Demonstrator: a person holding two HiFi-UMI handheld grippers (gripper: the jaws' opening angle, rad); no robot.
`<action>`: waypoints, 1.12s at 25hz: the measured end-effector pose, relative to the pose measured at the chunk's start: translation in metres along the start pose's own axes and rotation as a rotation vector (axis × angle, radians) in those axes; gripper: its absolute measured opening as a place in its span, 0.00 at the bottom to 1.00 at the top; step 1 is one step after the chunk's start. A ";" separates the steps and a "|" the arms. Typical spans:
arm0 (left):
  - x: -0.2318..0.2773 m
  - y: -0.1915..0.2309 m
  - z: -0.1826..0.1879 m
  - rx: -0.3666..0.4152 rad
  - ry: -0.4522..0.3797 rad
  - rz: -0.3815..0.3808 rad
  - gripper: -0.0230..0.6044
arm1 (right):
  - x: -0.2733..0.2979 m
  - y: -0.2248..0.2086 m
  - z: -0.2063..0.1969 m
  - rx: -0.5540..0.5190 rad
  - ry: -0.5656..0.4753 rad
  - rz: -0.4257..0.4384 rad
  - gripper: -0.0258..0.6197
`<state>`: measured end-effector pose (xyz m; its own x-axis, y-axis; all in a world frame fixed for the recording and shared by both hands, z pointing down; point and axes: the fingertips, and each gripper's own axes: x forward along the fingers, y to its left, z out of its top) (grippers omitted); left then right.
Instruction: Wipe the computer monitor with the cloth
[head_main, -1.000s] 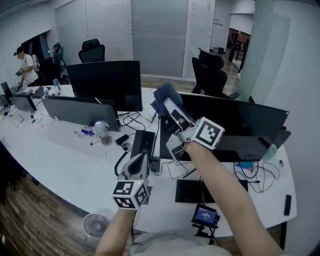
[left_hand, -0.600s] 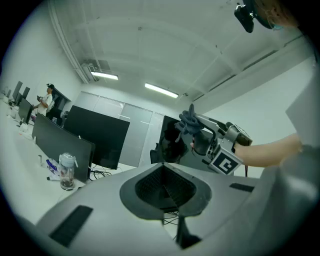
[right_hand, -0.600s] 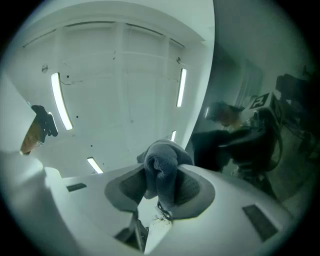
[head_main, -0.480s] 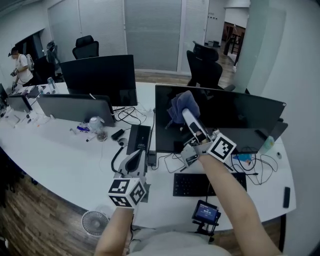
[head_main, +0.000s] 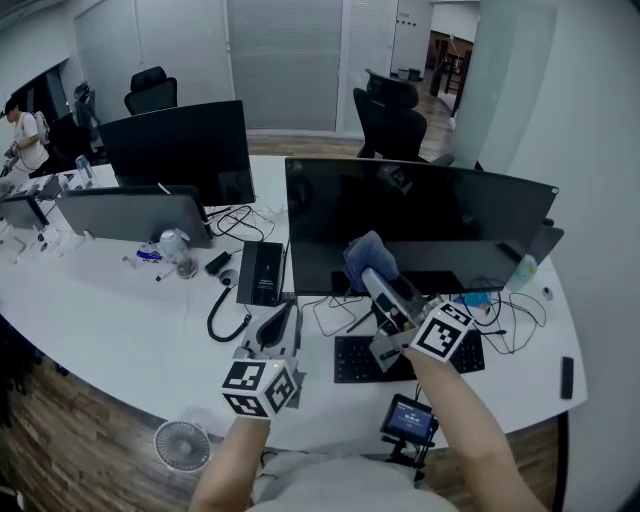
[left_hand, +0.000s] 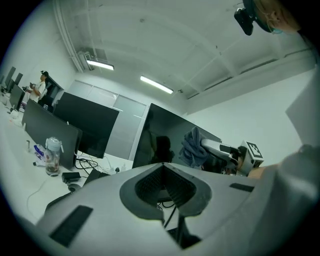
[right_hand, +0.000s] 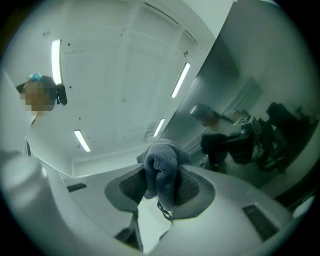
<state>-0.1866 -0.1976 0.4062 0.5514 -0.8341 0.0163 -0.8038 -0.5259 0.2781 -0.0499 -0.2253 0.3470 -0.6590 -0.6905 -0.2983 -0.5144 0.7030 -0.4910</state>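
A wide black monitor (head_main: 440, 222) stands on the white desk (head_main: 110, 310). My right gripper (head_main: 372, 274) is shut on a bunched blue cloth (head_main: 364, 254), which is pressed against the lower left part of the screen. In the right gripper view the cloth (right_hand: 161, 172) fills the gap between the jaws, with the glossy screen (right_hand: 250, 100) close on the right. My left gripper (head_main: 274, 328) hovers low over the desk, left of the keyboard, shut and holding nothing. From the left gripper view the monitor (left_hand: 160, 132), the cloth (left_hand: 194, 149) and the right gripper (left_hand: 222, 148) show ahead.
A black keyboard (head_main: 400, 358) lies under the monitor, with a small screen device (head_main: 409, 422) at the desk's front edge. Loose cables (head_main: 225, 312), two more monitors (head_main: 178, 145), a plastic bottle (head_main: 521, 272) and office chairs (head_main: 390, 118) surround. A fan (head_main: 182, 446) stands on the floor.
My right gripper has carried the cloth down the screen, from the monitor's top left edge to its lower part. The left gripper has stayed low over the desk.
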 end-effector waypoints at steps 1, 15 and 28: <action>0.001 -0.002 -0.003 -0.003 0.003 -0.005 0.05 | -0.005 0.000 -0.007 -0.023 0.024 -0.019 0.23; 0.000 -0.027 -0.039 0.038 0.050 -0.043 0.05 | -0.070 -0.014 -0.085 -0.178 0.148 -0.331 0.23; -0.011 -0.042 -0.060 0.082 0.049 -0.064 0.05 | -0.089 0.010 -0.116 -0.279 0.151 -0.502 0.23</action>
<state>-0.1455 -0.1563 0.4518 0.6111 -0.7901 0.0485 -0.7809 -0.5917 0.2002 -0.0604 -0.1369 0.4638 -0.3583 -0.9325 0.0449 -0.8946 0.3292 -0.3022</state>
